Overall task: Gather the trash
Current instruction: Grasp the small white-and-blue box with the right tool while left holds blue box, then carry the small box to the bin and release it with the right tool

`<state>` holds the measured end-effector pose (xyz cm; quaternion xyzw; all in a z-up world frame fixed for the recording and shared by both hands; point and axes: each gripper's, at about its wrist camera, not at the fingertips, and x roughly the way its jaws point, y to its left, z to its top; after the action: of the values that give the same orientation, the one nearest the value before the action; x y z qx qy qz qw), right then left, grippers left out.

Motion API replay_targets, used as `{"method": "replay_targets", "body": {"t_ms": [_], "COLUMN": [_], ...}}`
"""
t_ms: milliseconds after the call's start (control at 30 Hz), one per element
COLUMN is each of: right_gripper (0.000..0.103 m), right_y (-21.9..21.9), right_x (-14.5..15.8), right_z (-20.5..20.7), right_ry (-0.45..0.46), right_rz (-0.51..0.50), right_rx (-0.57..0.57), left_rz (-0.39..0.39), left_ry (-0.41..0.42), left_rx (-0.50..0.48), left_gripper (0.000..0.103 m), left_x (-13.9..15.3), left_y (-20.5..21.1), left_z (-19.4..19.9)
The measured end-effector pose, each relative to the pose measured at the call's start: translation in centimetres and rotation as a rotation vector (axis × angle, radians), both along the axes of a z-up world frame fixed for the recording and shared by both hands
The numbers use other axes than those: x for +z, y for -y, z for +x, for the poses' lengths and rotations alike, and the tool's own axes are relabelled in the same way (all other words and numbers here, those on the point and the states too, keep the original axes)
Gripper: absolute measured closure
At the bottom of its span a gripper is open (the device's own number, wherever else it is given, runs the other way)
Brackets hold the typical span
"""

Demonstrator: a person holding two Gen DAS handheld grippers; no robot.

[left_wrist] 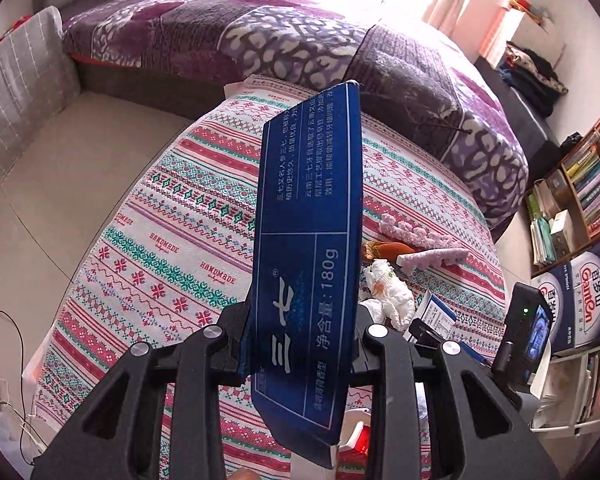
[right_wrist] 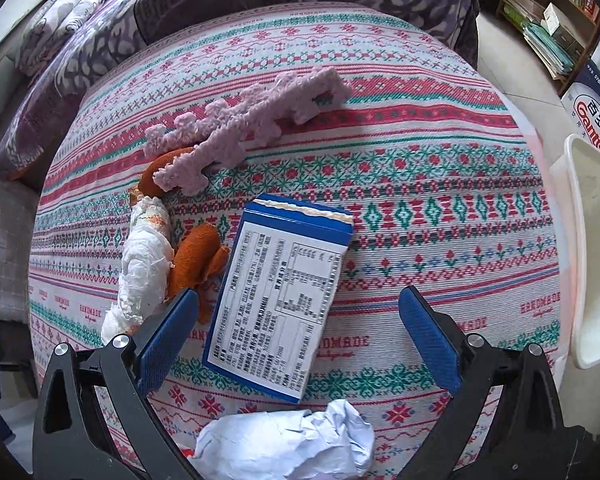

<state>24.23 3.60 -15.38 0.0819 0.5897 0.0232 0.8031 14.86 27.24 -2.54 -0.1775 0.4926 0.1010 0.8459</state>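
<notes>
My left gripper (left_wrist: 300,344) is shut on a long dark blue toothpaste box (left_wrist: 308,232) and holds it upright above the patterned tablecloth (left_wrist: 160,220). My right gripper (right_wrist: 296,336) is open just above the table, its blue pads either side of a blue and white carton (right_wrist: 280,300) lying flat. A crumpled white paper ball (right_wrist: 288,440) lies just below the carton. A crumpled white wrapper (right_wrist: 144,268) and orange peel (right_wrist: 196,260) lie to the left. The wrapper (left_wrist: 388,292) also shows in the left wrist view.
Pink foam pieces (right_wrist: 244,120) lie further back on the table. A white bin (right_wrist: 588,248) stands at the right edge. A purple bed (left_wrist: 260,32) lies behind the table, and a bookshelf (left_wrist: 580,192) and water cartons (left_wrist: 588,292) stand at the right.
</notes>
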Motion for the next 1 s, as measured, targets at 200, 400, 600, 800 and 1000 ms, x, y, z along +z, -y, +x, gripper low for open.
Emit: {"method": "replay_targets", "body": {"t_ms": [200,400,600,800,1000], "right_gripper": [0.006,0.045,0.046,0.045,0.045], "right_y": [-2.0,-0.9,0.2,1.5,2.8], "right_x": [-0.9,0.5,5.6,10.4,13.3], "right_z": [0.5,0.1,-0.8,-2.5,-4.4], "right_ry": [0.015,0.046,0.180,0.358,0.500], "right_rz": [-0.051,-0.002,0.086,0.067,0.006], "right_rx": [0.051,0.088,0.120,0.112,0.085], "left_rz": [0.007,0.050,0.133,0.210,0.245], "left_ry": [-0.039,-0.034,0.043,0.158,0.231], "left_rx": [0.007,0.025,0.048,0.081,0.100], "left_gripper": [0.071,0.071,0.071,0.071,0.071], "left_x": [-1.2,-1.2,0.4,3.0,4.7], "left_y": [-0.3,0.3,1.6,3.4,5.1], "left_z": [0.4,0.5,0.2,-0.5,-1.0]}}
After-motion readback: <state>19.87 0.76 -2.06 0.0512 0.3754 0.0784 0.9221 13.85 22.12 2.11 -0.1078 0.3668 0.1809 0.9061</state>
